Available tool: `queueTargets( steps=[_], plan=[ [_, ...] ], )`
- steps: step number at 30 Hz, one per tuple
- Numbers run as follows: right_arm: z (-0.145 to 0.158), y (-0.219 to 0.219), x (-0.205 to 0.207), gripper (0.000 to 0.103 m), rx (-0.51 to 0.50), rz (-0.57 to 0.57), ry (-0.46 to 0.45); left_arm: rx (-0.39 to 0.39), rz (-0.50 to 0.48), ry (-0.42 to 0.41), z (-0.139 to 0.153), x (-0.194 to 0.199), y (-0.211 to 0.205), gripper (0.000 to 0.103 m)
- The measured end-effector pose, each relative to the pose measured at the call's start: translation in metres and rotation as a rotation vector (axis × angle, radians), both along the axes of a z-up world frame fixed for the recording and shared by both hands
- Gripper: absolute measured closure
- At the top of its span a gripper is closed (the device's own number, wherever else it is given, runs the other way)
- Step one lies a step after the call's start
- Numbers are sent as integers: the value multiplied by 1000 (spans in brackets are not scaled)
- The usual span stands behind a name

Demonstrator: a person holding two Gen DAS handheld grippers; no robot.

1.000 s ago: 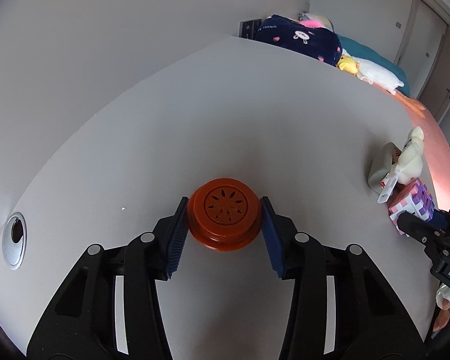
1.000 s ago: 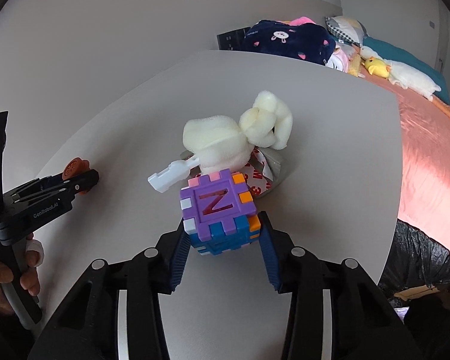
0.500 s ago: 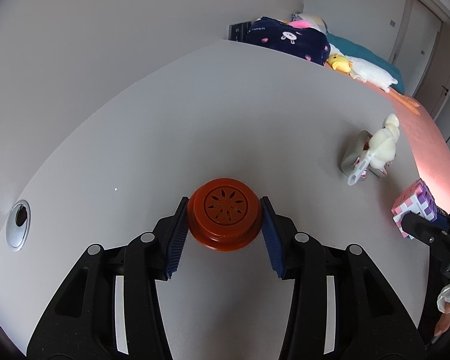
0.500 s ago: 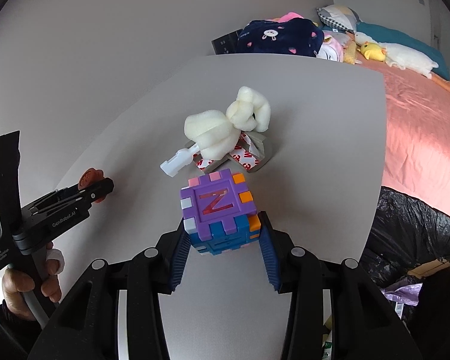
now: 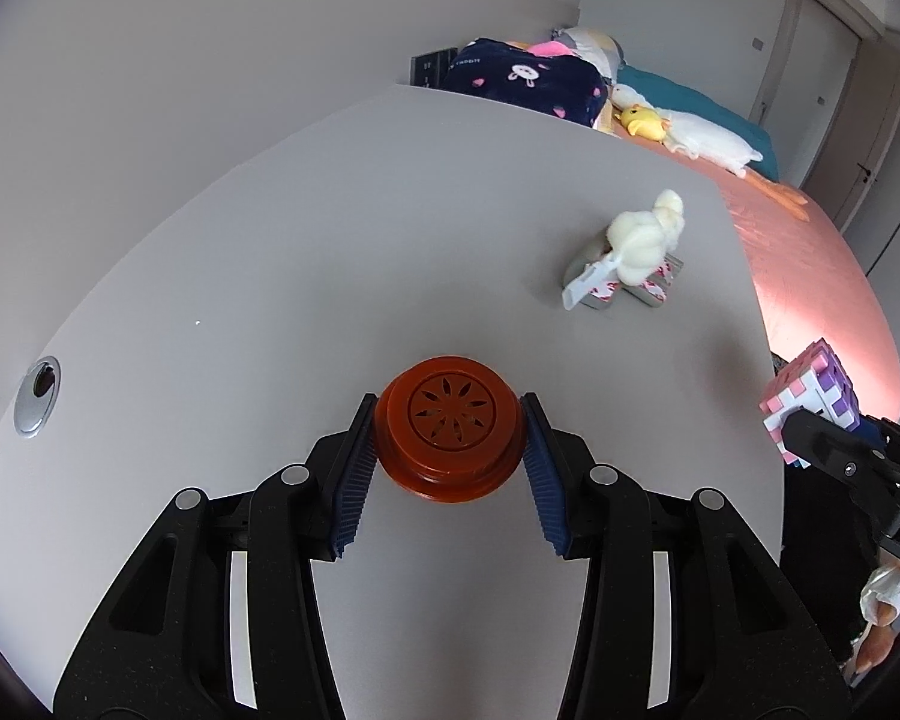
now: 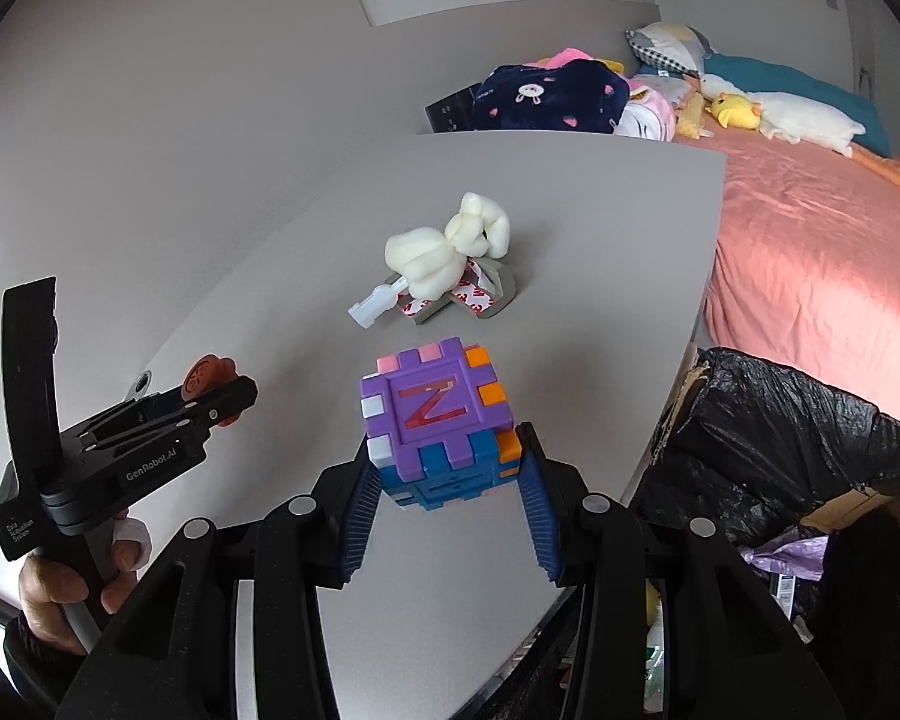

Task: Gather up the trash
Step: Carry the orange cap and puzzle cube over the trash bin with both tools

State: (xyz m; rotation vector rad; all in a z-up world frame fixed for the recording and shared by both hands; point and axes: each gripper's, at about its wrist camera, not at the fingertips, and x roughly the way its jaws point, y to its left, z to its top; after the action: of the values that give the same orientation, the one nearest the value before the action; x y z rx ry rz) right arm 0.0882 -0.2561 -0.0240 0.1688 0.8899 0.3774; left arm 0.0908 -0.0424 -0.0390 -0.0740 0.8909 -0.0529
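Note:
My left gripper (image 5: 448, 450) is shut on a round orange-brown lid (image 5: 448, 423) with a flower-shaped cutout, held above the grey table (image 5: 330, 228). My right gripper (image 6: 444, 474) is shut on a purple and blue puzzle cube (image 6: 438, 420) marked with a red Z, lifted near the table's right edge. That cube (image 5: 810, 402) also shows at the right of the left wrist view. A white foam wad (image 6: 444, 246) lies on red-and-white wrappers (image 6: 480, 294) with a small white plastic piece (image 6: 373, 306), farther out on the table.
A bin lined with a black bag (image 6: 768, 450) stands beside the table's right edge. Behind it is a bed with a pink sheet (image 6: 810, 252), a navy blanket (image 6: 546, 96) and plush toys. A metal cable grommet (image 5: 39, 387) sits at the table's left. A hand (image 6: 72, 582) holds the left gripper.
Both grippers have pulled back and risen with their loads. The foam pile now looks farther away, and the black bag has come into the right wrist view.

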Motion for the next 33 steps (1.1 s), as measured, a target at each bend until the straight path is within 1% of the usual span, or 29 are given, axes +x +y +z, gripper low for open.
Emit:
queueTargets(
  steps=[8,16,33],
  plan=[
    [7,-16,-25,58,7,-3,-17,-13,-21,3,-1,-25,-24,57],
    [11,-38,-46,58,10,-31,-33,-17,-65,-11,4,-43,-54,57],
    [17,-104,-68,58,4,-145,-48,-41,-184,-11,10,-46,-124,57]
  ],
)
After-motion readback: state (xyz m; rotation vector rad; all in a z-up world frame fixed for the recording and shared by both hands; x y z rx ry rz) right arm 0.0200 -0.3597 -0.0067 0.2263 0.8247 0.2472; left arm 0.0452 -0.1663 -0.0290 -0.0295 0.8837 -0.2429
